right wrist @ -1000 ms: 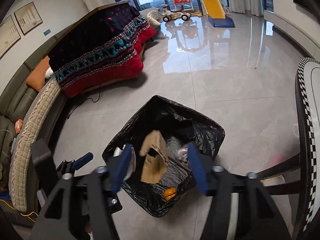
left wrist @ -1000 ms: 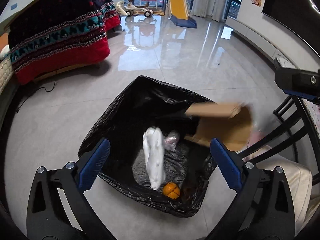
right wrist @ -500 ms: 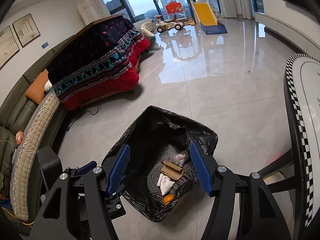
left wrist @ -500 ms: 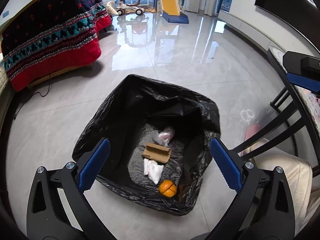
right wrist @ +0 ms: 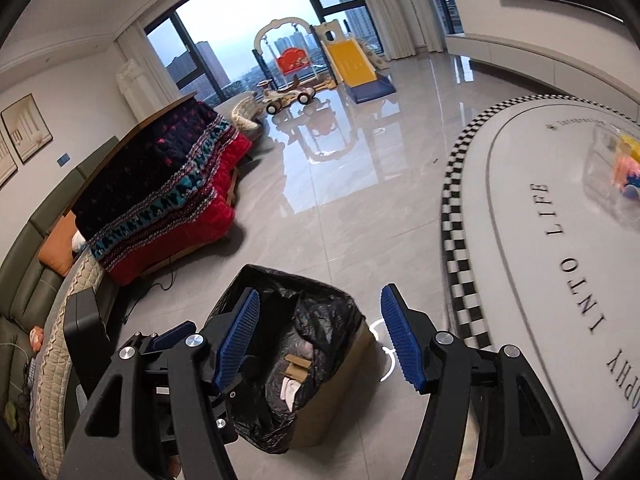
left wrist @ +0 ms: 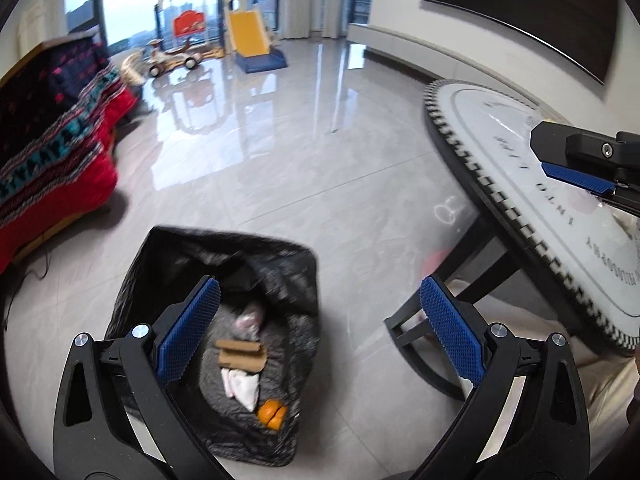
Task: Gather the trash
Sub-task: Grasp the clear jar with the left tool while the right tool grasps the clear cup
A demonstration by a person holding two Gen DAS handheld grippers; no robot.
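Both tongs stand wide with nothing between the blue pads: the left gripper [left wrist: 316,332] and the right gripper [right wrist: 320,336] hang over the floor. Low and left of centre sits the trash bag [left wrist: 280,264], a black liner in a brown box [right wrist: 340,392], mouth open. Inside it lie a folded cardboard piece [left wrist: 240,354], a crumpled white tissue [left wrist: 242,386], an orange peel [left wrist: 272,412] and a clear plastic wrapper [left wrist: 250,320]. Just right of the bag stands a round white table [right wrist: 520,240] with a checkered rim. Far left, a patterned blanket [right wrist: 168,184] drapes over furniture.
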